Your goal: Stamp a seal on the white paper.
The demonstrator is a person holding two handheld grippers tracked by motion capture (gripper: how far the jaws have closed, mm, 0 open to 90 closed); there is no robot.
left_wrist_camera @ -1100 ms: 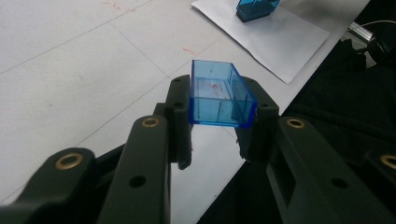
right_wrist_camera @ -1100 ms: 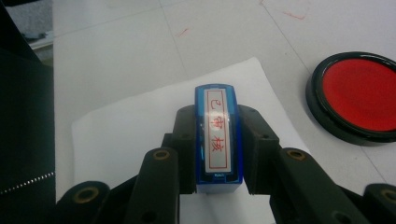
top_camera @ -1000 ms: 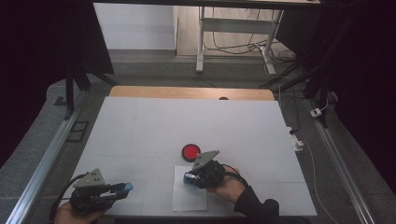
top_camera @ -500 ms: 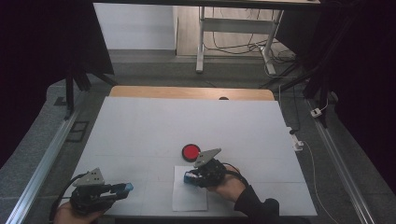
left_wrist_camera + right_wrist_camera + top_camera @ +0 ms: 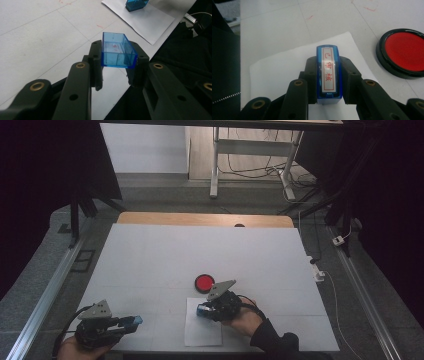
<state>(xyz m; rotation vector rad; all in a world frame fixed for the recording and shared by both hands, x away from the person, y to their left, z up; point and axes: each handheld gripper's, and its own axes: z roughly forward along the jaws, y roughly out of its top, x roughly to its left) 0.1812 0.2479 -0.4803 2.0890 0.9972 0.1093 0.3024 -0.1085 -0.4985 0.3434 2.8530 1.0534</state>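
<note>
Little has shifted since a moment ago: left gripper (image 5: pixel 116 75) stays clamped on a blue cap (image 5: pixel 118 51) near the table's (image 5: pixel 150 265) front edge, right gripper (image 5: pixel 328 82) clamped on a blue stamp (image 5: pixel 329 72) over white paper (image 5: pixel 282 67) beside the red ink pad (image 5: pixel 403 51).

Lab-like recording room, white-topped table (image 5: pixel 200 255), dark curtains (image 5: pixel 45 170), loose floor cables (image 5: pixel 245 167), metal rails (image 5: pixel 45 292)

One blue stamp (image 5: pixel 329 72), one blue cap (image 5: pixel 118 51), one red ink pad (image 5: pixel 204 283), one paper sheet (image 5: pixel 202 332)
</note>
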